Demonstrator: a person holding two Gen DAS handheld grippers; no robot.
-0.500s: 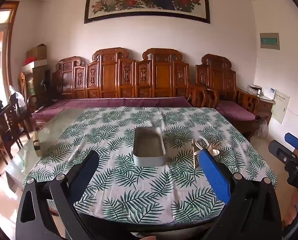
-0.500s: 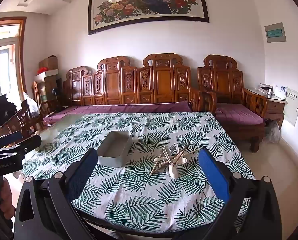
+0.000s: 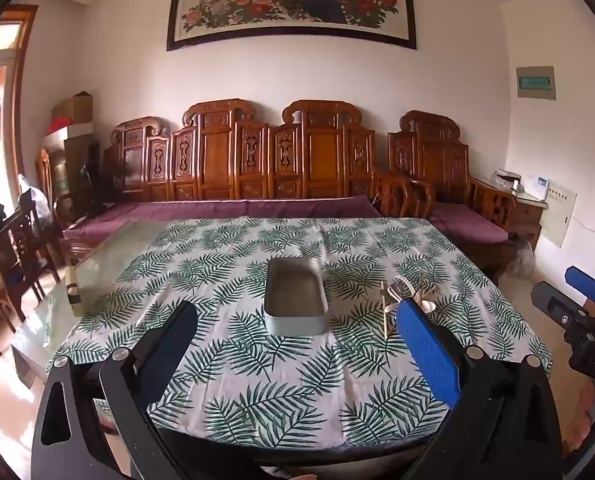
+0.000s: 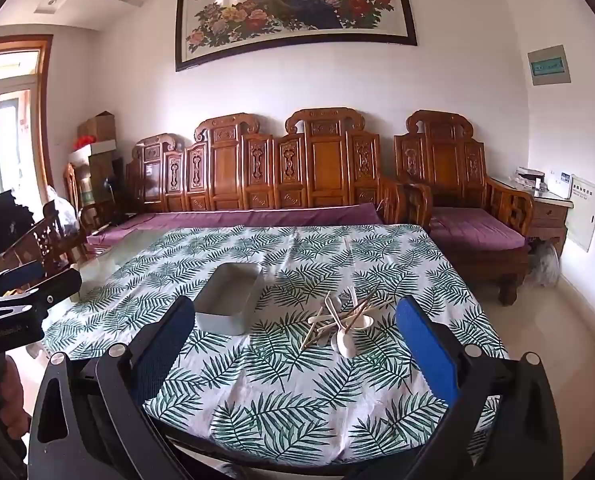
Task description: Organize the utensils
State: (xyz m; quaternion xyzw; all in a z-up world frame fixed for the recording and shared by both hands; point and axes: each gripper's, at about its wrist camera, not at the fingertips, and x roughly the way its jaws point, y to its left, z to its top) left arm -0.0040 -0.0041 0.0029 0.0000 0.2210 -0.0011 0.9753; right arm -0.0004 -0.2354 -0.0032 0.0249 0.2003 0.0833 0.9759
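Observation:
A pile of white spoons and wooden chopsticks (image 4: 343,320) lies on the leaf-print tablecloth, right of an empty grey rectangular box (image 4: 229,298). In the left wrist view the box (image 3: 295,296) sits straight ahead and the pile (image 3: 403,300) is partly hidden behind my right finger. My left gripper (image 3: 295,344) is open and empty, above the table's near edge, short of the box. My right gripper (image 4: 295,344) is open and empty, above the near edge, short of the pile.
The leaf-print tablecloth (image 4: 297,400) covers most of a glass-topped table (image 3: 93,264). A carved wooden sofa with purple cushions (image 4: 257,216) stands behind it. Wooden chairs (image 4: 45,240) are at the left. The other gripper (image 3: 577,320) shows at the right edge.
Both views are nearly the same as before; the grippers have barely shifted and both stay open.

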